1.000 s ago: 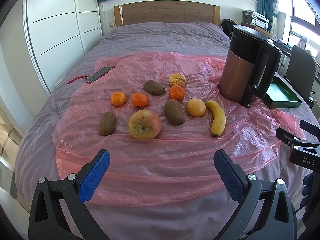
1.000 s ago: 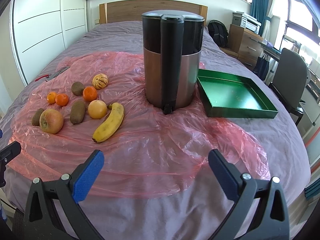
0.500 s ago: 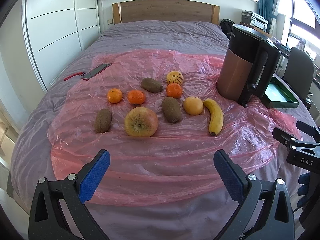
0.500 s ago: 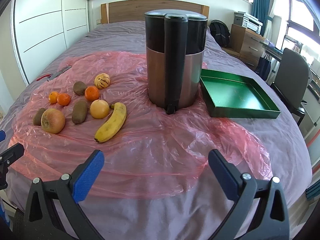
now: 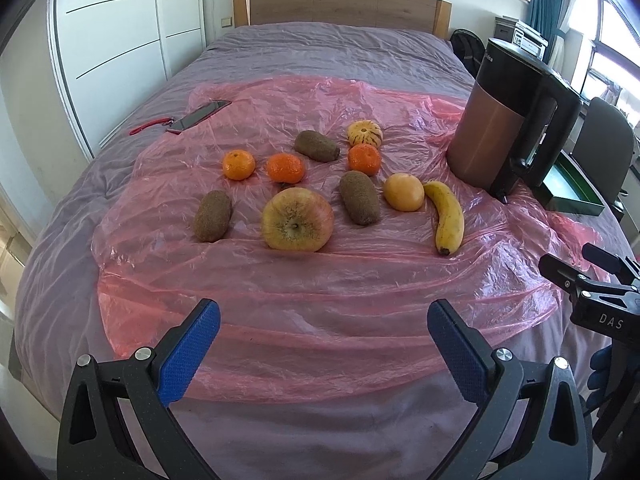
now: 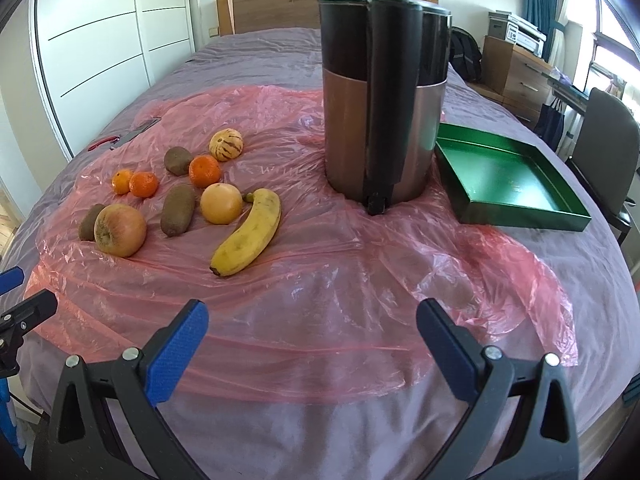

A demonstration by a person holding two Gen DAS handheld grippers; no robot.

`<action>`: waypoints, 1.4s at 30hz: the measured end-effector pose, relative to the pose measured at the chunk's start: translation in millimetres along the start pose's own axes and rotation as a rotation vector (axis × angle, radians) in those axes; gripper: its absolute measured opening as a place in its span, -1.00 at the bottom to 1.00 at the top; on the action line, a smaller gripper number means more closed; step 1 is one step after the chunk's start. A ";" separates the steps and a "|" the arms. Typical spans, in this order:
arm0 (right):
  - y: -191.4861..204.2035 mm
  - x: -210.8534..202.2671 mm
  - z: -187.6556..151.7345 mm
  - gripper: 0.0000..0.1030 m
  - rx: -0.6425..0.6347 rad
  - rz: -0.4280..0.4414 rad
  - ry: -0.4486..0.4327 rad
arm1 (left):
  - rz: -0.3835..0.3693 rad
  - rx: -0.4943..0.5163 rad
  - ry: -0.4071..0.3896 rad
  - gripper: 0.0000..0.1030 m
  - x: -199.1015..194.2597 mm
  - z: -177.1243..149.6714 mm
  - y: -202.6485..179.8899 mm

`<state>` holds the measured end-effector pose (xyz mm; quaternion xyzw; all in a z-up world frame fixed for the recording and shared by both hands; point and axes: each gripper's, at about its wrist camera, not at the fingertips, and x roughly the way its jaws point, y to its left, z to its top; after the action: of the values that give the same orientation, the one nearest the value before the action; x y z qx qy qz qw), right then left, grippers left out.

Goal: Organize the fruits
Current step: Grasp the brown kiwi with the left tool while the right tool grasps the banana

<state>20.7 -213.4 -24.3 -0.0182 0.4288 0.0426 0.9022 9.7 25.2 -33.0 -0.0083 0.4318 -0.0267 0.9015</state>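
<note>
Fruit lies on a pink plastic sheet on the bed: a large apple, a banana, three brown kiwis such as one beside the apple, three tangerines such as the left one, a pale orange and a striped yellow fruit. The banana and apple also show in the right wrist view. An empty green tray sits at the right. My left gripper and right gripper are open and empty, near the bed's front edge.
A tall copper and black kettle stands between the fruit and the tray. A phone with a red strap lies at the far left. A wardrobe flanks the bed on the left, a chair on the right.
Both grippers have drawn back and risen slightly, so the fruit and kettle sit a little higher in view. Nothing on the bed has moved.
</note>
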 end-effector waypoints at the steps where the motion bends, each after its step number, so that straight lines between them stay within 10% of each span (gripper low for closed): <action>1: 1.4 2.1 0.3 1.00 -0.003 0.005 0.004 | -0.003 -0.001 0.004 0.98 1.0 -0.8 3.1; 30: 37.8 109.9 52.2 1.00 0.003 0.067 0.151 | 0.117 -0.147 0.136 0.95 101.8 70.3 129.8; 38: 40.3 140.2 60.4 1.00 0.007 0.067 0.250 | 0.091 -0.138 0.198 0.48 133.4 78.1 140.2; 42: 40.2 147.9 63.7 0.57 0.007 0.084 0.283 | 0.072 -0.115 0.223 0.31 144.0 81.7 137.2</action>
<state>159.2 -159.9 -98.5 -0.0028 0.5520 0.0758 0.8304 169.0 153.6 -99.1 -0.0415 0.5303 0.0296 0.8463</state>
